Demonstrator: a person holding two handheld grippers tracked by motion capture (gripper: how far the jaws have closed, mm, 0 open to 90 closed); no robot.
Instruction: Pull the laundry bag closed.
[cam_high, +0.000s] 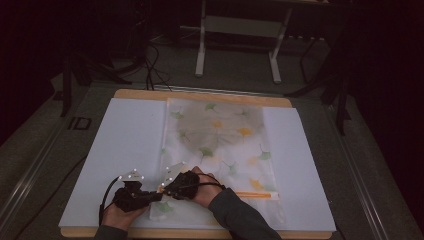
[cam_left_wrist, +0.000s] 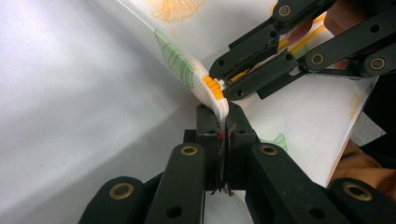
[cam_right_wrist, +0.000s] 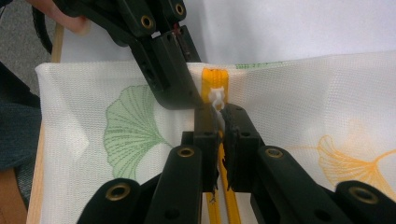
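Observation:
A white mesh bag (cam_high: 220, 140) printed with green and orange ginkgo leaves lies flat on the table, its orange zipper (cam_high: 255, 195) running along the near edge. My left gripper (cam_left_wrist: 223, 116) is shut on the bag's fabric (cam_left_wrist: 219, 103) right at the zipper's end. My right gripper (cam_right_wrist: 218, 112) is shut on the white zipper pull (cam_right_wrist: 217, 95), directly against the left gripper (cam_right_wrist: 187, 95). In the high view the left gripper (cam_high: 156, 196) and the right gripper (cam_high: 163, 189) meet tip to tip at the bag's near left corner. The left gripper view has the right gripper (cam_left_wrist: 225, 87) clamped beside the orange zipper end (cam_left_wrist: 212, 86).
The bag rests on a white board (cam_high: 125, 150) covering a wooden table (cam_high: 200, 95). A sleeve (cam_high: 240, 215) crosses the bag's near edge. White desk legs (cam_high: 202, 45) stand on the dark floor behind the table.

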